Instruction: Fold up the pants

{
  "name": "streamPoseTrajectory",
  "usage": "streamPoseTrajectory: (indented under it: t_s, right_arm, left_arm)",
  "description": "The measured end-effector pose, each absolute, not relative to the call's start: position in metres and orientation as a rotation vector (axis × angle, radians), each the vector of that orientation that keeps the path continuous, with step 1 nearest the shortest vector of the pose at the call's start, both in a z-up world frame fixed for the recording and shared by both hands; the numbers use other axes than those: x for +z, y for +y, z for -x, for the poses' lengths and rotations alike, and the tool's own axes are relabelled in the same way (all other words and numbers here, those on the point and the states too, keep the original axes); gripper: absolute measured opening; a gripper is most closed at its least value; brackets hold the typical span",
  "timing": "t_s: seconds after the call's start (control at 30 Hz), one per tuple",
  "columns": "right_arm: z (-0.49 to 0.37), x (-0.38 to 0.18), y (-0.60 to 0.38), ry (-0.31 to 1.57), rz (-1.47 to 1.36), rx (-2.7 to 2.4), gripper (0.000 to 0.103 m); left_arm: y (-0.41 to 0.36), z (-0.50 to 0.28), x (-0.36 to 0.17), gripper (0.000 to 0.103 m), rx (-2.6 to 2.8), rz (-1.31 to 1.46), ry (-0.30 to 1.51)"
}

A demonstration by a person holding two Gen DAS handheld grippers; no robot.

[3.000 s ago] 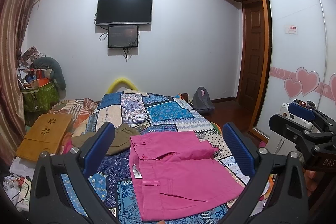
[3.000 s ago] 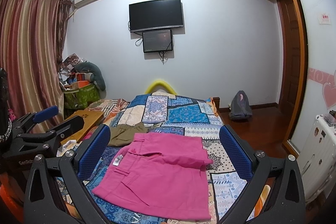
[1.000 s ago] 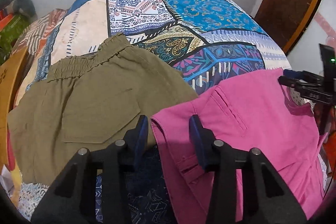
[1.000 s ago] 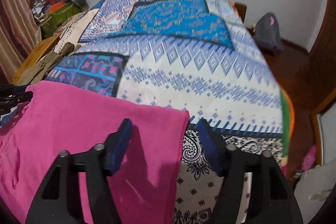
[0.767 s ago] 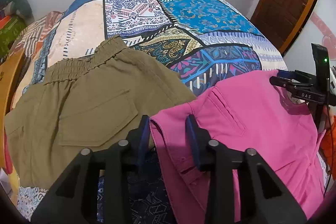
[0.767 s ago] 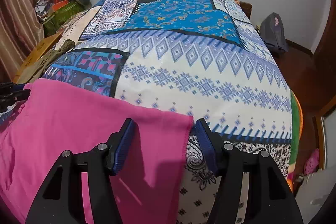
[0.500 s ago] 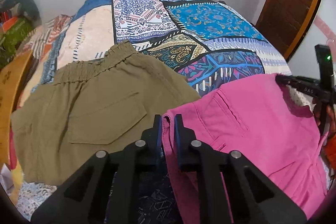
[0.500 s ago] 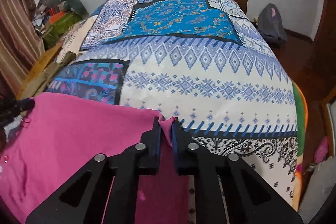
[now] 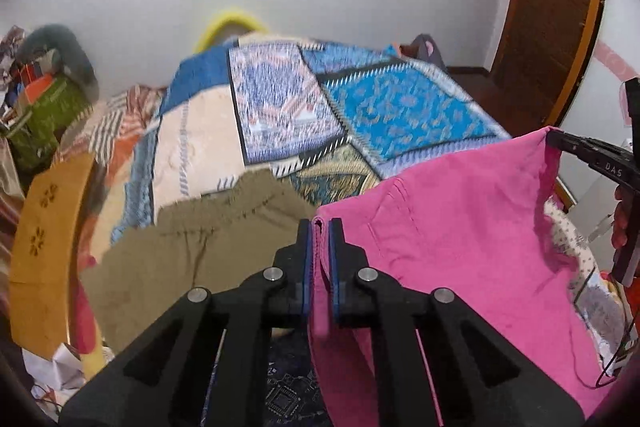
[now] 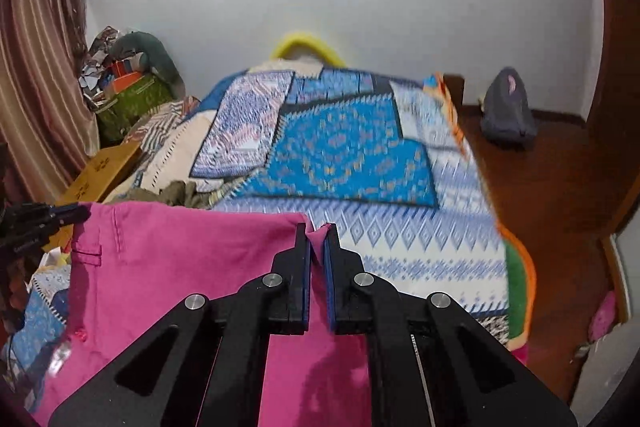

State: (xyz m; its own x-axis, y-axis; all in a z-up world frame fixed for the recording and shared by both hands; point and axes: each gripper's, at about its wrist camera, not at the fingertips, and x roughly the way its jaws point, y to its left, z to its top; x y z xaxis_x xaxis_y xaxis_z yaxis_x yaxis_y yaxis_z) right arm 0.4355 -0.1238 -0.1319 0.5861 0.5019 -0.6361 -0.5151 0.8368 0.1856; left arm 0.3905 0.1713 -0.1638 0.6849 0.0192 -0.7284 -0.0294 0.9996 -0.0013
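The pink pants (image 9: 452, 227) hang lifted above the patchwork bed, stretched between both grippers. My left gripper (image 9: 319, 223) is shut on the left top corner of the pink pants. My right gripper (image 10: 317, 229) is shut on the right top corner of the pink pants (image 10: 180, 259). The right gripper also shows at the right edge of the left wrist view (image 9: 560, 141). The left gripper shows at the left edge of the right wrist view (image 10: 76, 213). The lower part of the pants is hidden behind the grippers.
Olive pants (image 9: 192, 243) lie on the bed (image 9: 400, 111) to the left of the pink pants. A yellow wooden board (image 9: 44, 239) leans at the bed's left side. Clutter and a curtain (image 10: 36, 75) stand left. A grey bag (image 10: 508, 111) sits on the floor, right.
Both grippers closed on the top corners of the pink pants about half a second ago. They have since lifted the pants up off the bed, and the view has tilted upward.
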Motion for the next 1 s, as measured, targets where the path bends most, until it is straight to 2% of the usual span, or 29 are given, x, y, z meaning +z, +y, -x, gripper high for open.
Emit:
streamPoseTrajectory:
  t_s: [0.63, 1.0]
  right_arm:
    - [-0.309, -0.075, -0.172, 0.635, -0.050, 0.651, 0.005]
    - [-0.254, -0.069, -0.181, 0.607, 0.017, 0.632, 0.005]
  left_arm:
    - [0.134, -0.256, -0.104, 0.007, -0.013, 0.001, 0.746]
    - [0.121, -0.185, -0.102, 0.007, -0.072, -0.034, 0.749]
